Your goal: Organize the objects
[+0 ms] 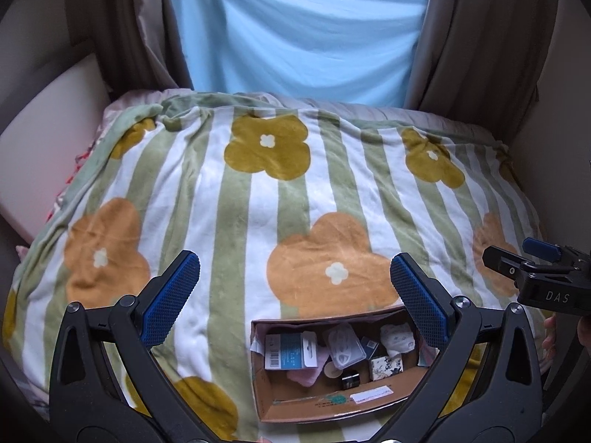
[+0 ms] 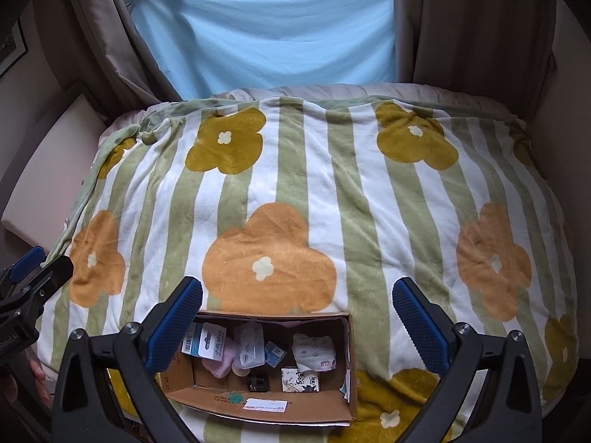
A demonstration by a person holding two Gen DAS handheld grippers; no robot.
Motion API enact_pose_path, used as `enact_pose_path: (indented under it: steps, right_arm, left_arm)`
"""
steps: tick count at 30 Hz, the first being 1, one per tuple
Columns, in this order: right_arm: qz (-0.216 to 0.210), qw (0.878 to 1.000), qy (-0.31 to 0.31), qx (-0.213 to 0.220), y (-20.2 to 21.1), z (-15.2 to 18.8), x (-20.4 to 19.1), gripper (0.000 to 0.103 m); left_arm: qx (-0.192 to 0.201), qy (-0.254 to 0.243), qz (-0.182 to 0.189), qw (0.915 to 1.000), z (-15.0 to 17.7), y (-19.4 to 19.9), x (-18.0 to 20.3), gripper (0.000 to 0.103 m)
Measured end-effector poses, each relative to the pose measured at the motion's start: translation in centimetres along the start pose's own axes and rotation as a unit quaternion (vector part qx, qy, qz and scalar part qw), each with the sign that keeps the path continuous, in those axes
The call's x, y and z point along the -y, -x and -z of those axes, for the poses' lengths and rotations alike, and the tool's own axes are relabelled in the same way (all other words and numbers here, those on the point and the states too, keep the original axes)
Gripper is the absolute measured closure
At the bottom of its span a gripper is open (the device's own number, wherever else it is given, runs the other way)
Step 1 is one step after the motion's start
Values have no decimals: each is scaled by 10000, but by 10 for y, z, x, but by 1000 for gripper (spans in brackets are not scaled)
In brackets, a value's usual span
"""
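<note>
Both grippers hang over the near end of a bed, side by side and holding nothing. Seen from its own camera, the left gripper [image 1: 295, 299] has its blue-padded jaws spread wide; the right gripper [image 2: 297, 310] is spread just as wide, and each shows at the edge of the other's view.

Below them an open cardboard box [image 2: 258, 404] sits on a striped blanket [image 2: 295, 170] printed with orange and mustard flowers. The box lies nearer the left gripper's right finger and the right gripper's left finger. Inside it, small things lie loosely together: a blue-and-white carded packet [image 2: 205, 343] at the left, a clear plastic case [image 2: 250, 345] in the middle, a folded pink cloth [image 2: 221, 363], a small blue packet [image 2: 275, 353], a white patterned cloth bundle [image 2: 314, 349], a printed square box [image 2: 300, 379] and a small dark cylinder [image 2: 257, 382] (perhaps a lid or jar; too small to tell). The blanket around the box is bare.

This fits either a box awaiting unpacking or one already filled. Any reach into it would go best straight down with jaws narrowed to clear the cardboard walls, one item at a time, gripping flat packets by an edge.
</note>
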State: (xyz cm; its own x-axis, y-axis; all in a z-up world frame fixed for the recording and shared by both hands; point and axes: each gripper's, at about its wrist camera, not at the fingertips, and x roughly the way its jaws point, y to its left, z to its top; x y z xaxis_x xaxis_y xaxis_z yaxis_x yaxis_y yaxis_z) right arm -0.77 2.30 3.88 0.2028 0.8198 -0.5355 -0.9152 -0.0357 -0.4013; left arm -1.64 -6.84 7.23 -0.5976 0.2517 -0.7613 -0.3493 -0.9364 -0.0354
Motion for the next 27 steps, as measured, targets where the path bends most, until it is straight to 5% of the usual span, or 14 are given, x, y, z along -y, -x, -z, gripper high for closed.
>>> enact_pose_path:
  steps: [27]
  right_arm:
    - [33, 9998, 114, 157, -7, -19, 0, 0]
  left_arm:
    - [-48, 39, -23, 10000, -8, -19, 3, 0]
